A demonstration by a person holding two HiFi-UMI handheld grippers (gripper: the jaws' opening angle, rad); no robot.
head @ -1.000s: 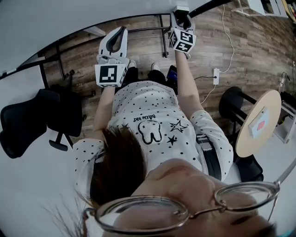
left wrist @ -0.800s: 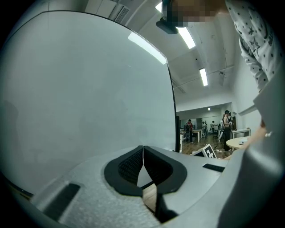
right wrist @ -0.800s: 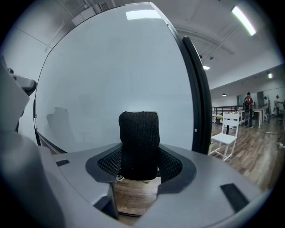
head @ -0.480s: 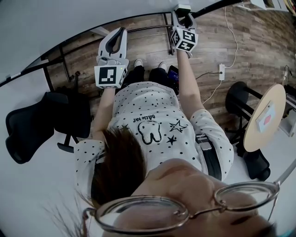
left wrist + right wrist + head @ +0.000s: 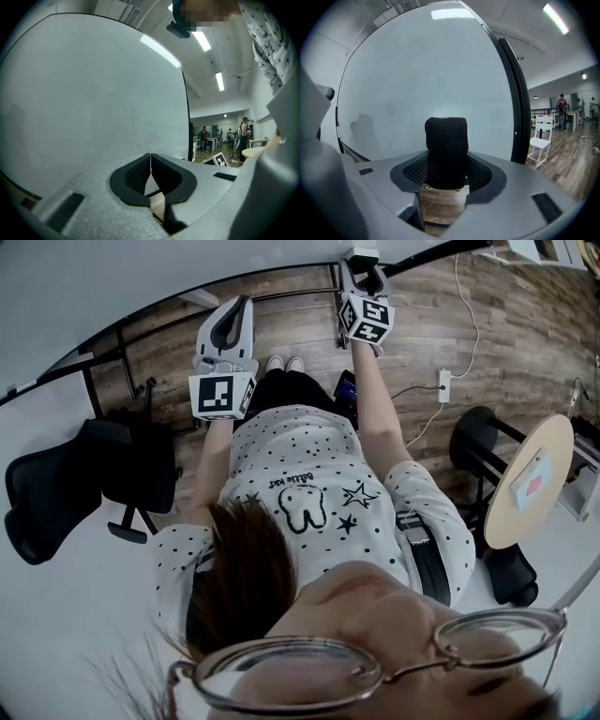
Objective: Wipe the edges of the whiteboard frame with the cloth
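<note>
Pointing lengthwise at the whiteboard point(image 5: 417, 79), the cloth point(image 5: 446, 140) sits clamped in the right tool point(image 5: 446, 172); left tool point(image 5: 150, 169) closed, empty.

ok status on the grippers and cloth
Left gripper shut, empty. Right gripper shut on cloth. Cloth before the whiteboard, left of its dark frame edge; contact unclear. Nothing between them.
</note>
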